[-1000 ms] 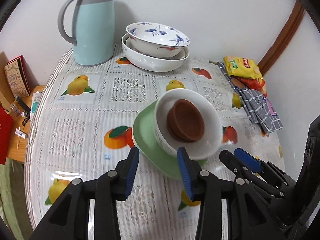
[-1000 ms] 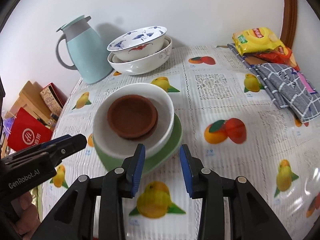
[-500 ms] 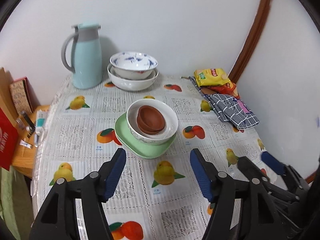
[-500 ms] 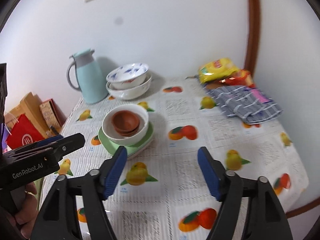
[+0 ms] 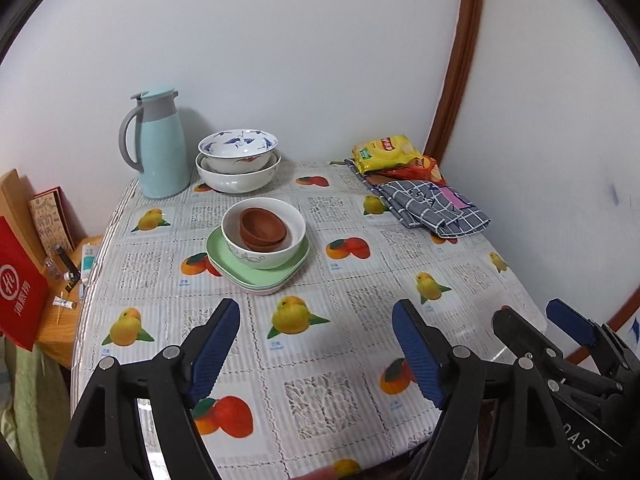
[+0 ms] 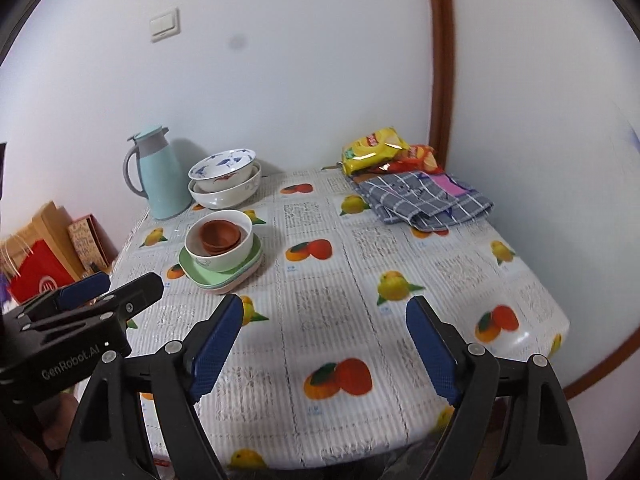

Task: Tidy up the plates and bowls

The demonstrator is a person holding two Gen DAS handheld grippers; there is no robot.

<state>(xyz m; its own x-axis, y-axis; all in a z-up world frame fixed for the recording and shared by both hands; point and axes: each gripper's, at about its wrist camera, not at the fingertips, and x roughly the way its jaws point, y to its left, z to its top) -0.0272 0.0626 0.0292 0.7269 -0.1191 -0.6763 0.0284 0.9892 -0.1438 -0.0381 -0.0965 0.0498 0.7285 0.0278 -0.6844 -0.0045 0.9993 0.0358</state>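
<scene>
Left wrist view: taken from above and just off the near edge of the tabletop [image 5: 360, 240], facing the far wall and the far right corner; the left hand-held gripper [image 5: 316, 350] frames the bottom, with the right hand-held gripper [image 5: 532, 322] at lower right. Right wrist view: same near edge, set further right, facing likewise; the right hand-held gripper [image 6: 324, 344] fills the foreground. Both views stand well back and share the whole tabletop, including the stacked dishes [image 5: 260, 244] [image 6: 220, 254].
</scene>
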